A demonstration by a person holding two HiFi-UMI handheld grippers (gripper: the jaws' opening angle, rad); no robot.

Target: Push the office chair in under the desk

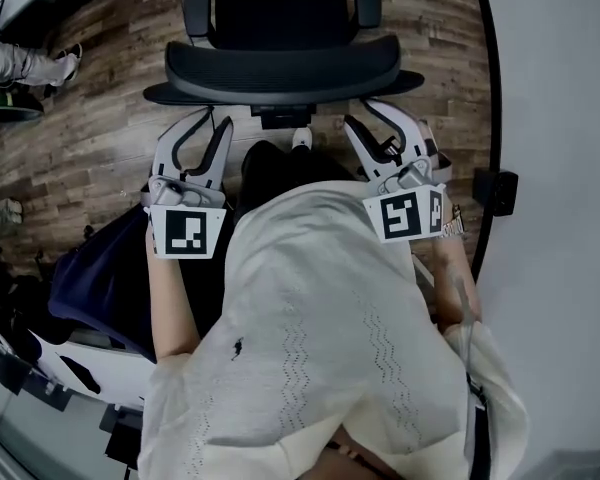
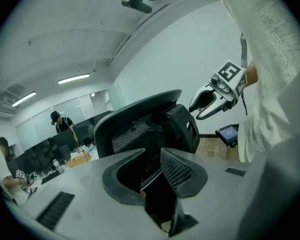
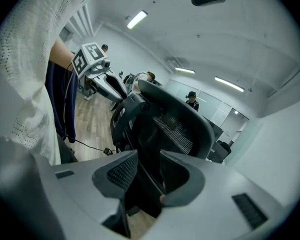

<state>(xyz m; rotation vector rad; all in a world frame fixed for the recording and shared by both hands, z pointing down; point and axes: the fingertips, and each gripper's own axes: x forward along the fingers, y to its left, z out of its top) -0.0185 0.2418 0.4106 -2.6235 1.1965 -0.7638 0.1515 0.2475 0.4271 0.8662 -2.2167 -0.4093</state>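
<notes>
Saw one chair (image 1: 280,68) on the wood floor (image 1: 110,118), beside the white tabletop (image 1: 565,118), seat pointing away, back stretched side to side. Held two grippers open just behind it: left gripper (image 1: 204,120), right gripper (image 1: 372,118).

The office chair (image 1: 280,58) stands on the floor (image 1: 100,138), backrest toward the person. Behind it, the left gripper (image 1: 208,120) is at left and the right gripper (image 1: 365,116) at right. A wall (image 1: 560,118) runs along the floor's right edge.

Wood-plank floor (image 1: 90,138) fills the head view's upper left. In the left gripper view, strip lights (image 2: 73,78) glow on the white ceiling (image 2: 65,34) above a plain pale wall (image 2: 190,59).
</notes>
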